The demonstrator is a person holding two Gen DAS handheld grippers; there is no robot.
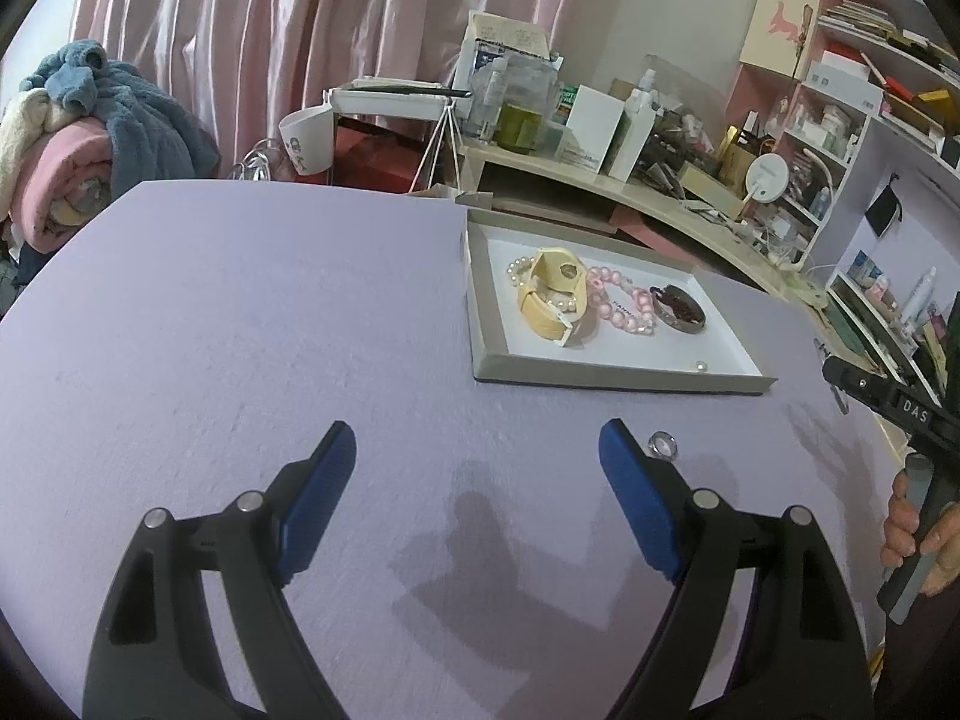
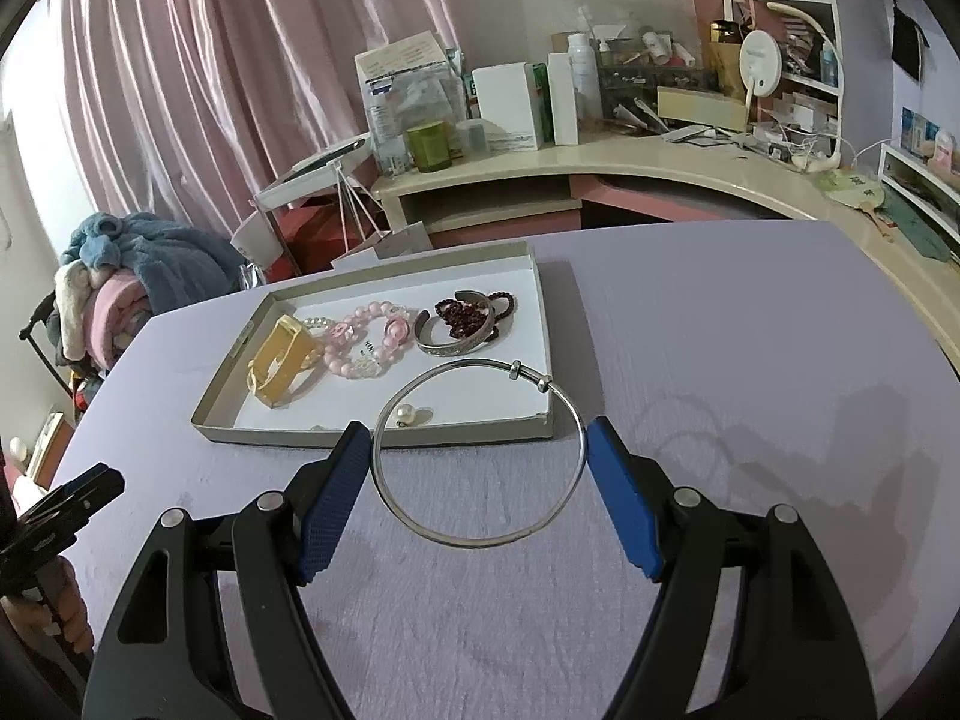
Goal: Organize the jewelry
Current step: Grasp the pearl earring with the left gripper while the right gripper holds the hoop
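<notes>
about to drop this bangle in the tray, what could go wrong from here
1. The thin silver bangle is pinched only at its sides by the right gripper, so it could twist or spring out.
2. The tray is crowded; the bangle may land on the loose pearl or the silver cuff.
3. A small ring lies on the table beside the open left gripper and is easily knocked.

Bare lilac tabletop (image 1: 240, 312) lies open left of the tray (image 1: 486, 324); a small ring (image 1: 663, 444) lies near its front edge.
</notes>
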